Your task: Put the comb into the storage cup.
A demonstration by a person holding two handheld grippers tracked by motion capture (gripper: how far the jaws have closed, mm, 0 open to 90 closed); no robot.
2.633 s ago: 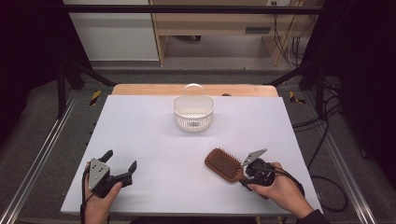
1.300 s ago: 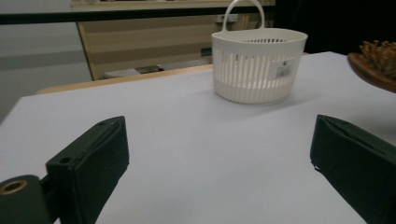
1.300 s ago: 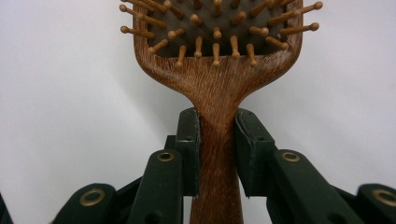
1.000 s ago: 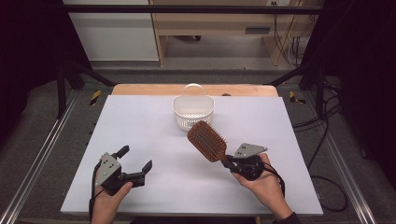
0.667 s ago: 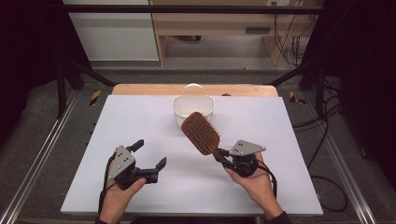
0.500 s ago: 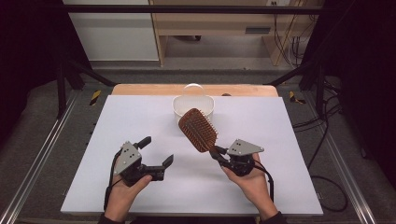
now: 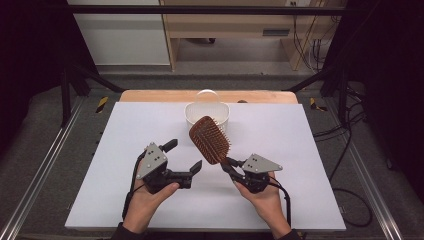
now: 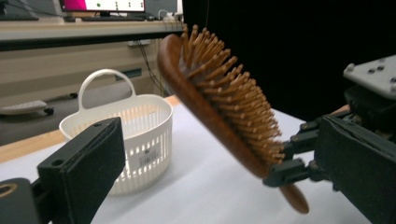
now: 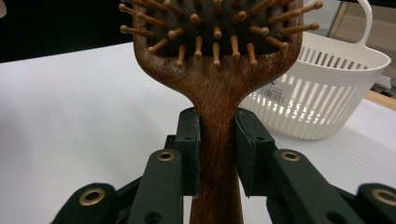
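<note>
A brown wooden hairbrush (image 7: 210,139) with wooden bristles is held up off the white table (image 7: 300,135), head tilted up and to the left. My right gripper (image 7: 230,167) is shut on its handle (image 9: 217,140), both black jaws pressed to the wood. My left gripper (image 7: 183,156) stands open just left of the brush, its jaws on either side of the brush head (image 8: 215,98) without touching it. A white slotted basket (image 7: 207,112) with a loop handle stands behind the brush, also seen as basket (image 8: 135,135) and basket (image 9: 322,88).
The table's wooden far edge (image 7: 150,95) lies behind the basket. Metal frame rails (image 7: 40,165) run along the left side, and cables (image 7: 350,145) lie on the floor at the right. Shelving stands beyond the table.
The right gripper has lifted the brush from the table and carried it left toward the centre. The left gripper has moved right and forward, its open jaws now around the brush head.
</note>
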